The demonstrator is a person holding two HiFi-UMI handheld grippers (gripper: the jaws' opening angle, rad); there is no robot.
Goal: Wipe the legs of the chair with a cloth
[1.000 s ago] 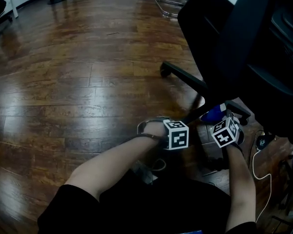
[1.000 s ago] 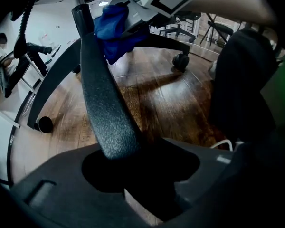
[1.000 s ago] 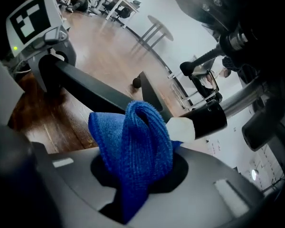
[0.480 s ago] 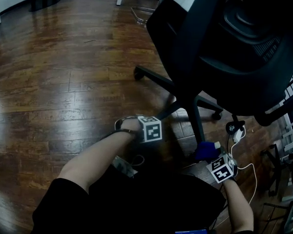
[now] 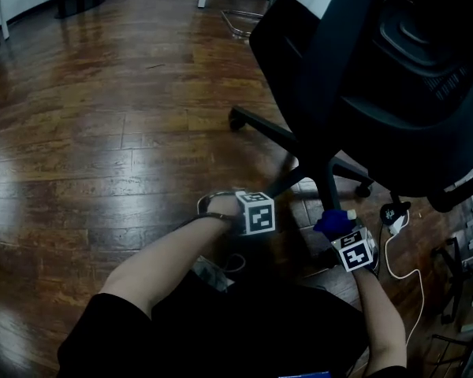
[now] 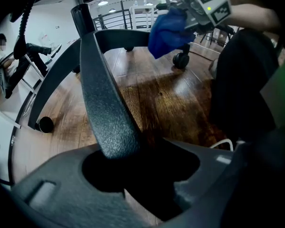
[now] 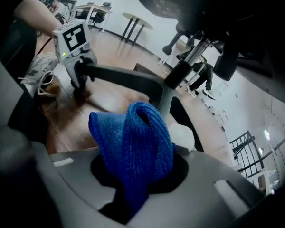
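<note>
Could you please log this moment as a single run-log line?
left tool: shut on chair leg | right tool: shut on blue cloth | cloth position: by second leg

Black short sleeves (image 5: pixel 114 325), with white cubes (image 5: pixel 257 213) bearing black square markers.

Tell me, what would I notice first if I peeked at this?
A big black office chair looms at the upper right over the shiny wooden floor. Below it, the jaws of the right gripper pinch a bright blue cloth, while the left gripper clamps a chair leg.
</note>
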